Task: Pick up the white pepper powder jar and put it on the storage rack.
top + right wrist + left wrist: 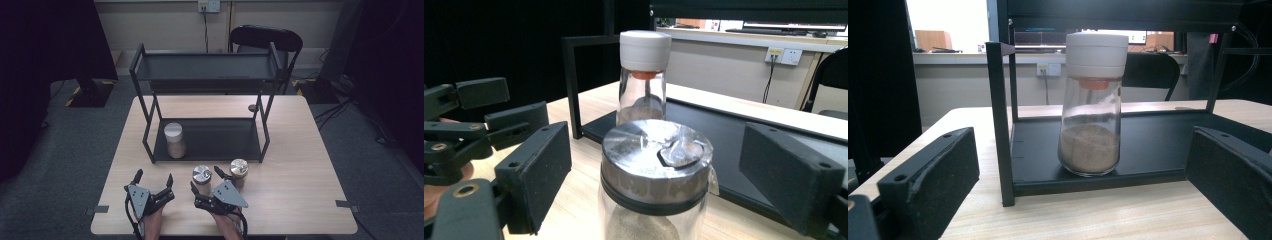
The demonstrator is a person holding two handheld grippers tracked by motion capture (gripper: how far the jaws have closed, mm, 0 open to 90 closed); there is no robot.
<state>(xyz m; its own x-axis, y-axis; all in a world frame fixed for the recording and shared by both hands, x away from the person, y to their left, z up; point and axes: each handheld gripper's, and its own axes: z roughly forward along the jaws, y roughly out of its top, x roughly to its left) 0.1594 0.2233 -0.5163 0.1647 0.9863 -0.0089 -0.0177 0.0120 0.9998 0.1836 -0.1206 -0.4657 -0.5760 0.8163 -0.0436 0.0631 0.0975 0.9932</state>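
Note:
A glass jar with a silver lid (202, 176) (656, 160) stands on the wooden table (300, 165) in front of a black two-tier rack (215, 142). My right gripper (205, 178) (654, 175) has its jaws on either side of this jar, with a gap at each pad. A second metal-lidded jar (238, 170) stands just to its right. A white-capped jar (175, 140) (1092, 110) (644, 75) of brown powder stands at the left of the rack's lower shelf (1158, 145). My left gripper (154, 176) (1083, 200) stands open and holds nothing, facing that jar from in front of the rack.
The rack's upper shelf (205, 67) holds nothing and its front-left post (1000, 125) stands between my left gripper and the white-capped jar. A black chair (265, 37) stands behind the table. In the right gripper view, the left gripper (479, 115) is close at the left.

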